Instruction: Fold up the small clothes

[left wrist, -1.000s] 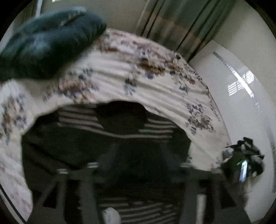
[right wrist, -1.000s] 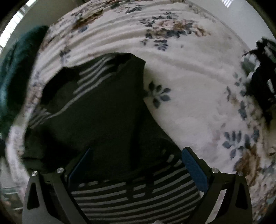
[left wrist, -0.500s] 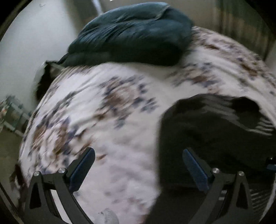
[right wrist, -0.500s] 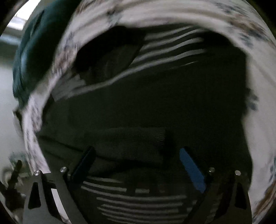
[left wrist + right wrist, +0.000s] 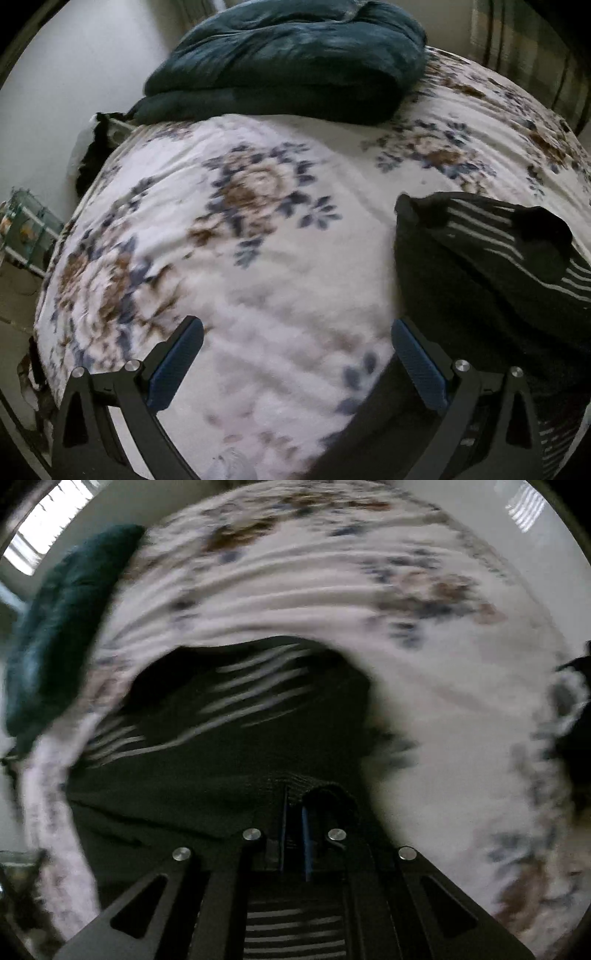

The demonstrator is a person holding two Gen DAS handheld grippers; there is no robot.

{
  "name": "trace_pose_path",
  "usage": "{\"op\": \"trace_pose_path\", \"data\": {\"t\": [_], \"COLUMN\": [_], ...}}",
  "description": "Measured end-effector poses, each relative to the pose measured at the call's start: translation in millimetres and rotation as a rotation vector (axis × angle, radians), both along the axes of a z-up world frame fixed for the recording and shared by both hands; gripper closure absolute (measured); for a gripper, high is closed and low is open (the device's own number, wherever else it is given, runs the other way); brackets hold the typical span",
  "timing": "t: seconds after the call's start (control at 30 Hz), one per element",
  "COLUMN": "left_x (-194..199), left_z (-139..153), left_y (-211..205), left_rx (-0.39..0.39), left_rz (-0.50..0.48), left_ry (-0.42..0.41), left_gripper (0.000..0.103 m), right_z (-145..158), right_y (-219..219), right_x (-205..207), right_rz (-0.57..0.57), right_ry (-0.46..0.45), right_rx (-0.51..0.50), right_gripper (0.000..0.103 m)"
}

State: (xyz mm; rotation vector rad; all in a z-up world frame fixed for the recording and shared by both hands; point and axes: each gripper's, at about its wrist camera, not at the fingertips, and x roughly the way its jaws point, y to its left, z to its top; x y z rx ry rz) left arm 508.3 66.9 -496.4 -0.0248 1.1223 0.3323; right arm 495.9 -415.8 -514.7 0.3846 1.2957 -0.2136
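Sweater [image 5: 229,760] cuff apparently pinched by right gripper [image 5: 293,812]; blurred.

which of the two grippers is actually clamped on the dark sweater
The right hand-held gripper: its fingers are closed on a ribbed edge of the dark striped sweater. The left hand-held gripper is wide open over the floral bedspread.

- The left wrist view looks forward and down over the bed [image 5: 280,280], close above it.
- The right wrist view sits lower and nearer, facing the dark striped garment [image 5: 236,746].
- Both share the garment [image 5: 480,266], floral bedspread and teal blanket [image 5: 288,59].
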Motion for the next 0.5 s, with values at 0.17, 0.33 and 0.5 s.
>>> {"op": "trace_pose_path", "data": {"t": [0.17, 0.33, 0.5], "left_x": [38, 70, 105], "left_z": [-26, -47, -70], "left_y": [-42, -78, -110], "left_rx": [0.009, 0.046, 0.138], "left_rz": [-0.092, -0.176, -0.255], "left_ry": [0.071, 0.138, 0.203], "left_gripper": [0.0, 0.0, 0.0], "right_z": [-18, -6, -73], "right_y": [-44, 6, 80], "right_x": [7, 14, 39], "right_rz": [-0.121, 0.053, 0.297], "right_ry": [0.143, 0.049, 0.241], "right_rx": [0.002, 0.203, 0.355], "right_gripper": [0.069, 0.035, 0.035]}}
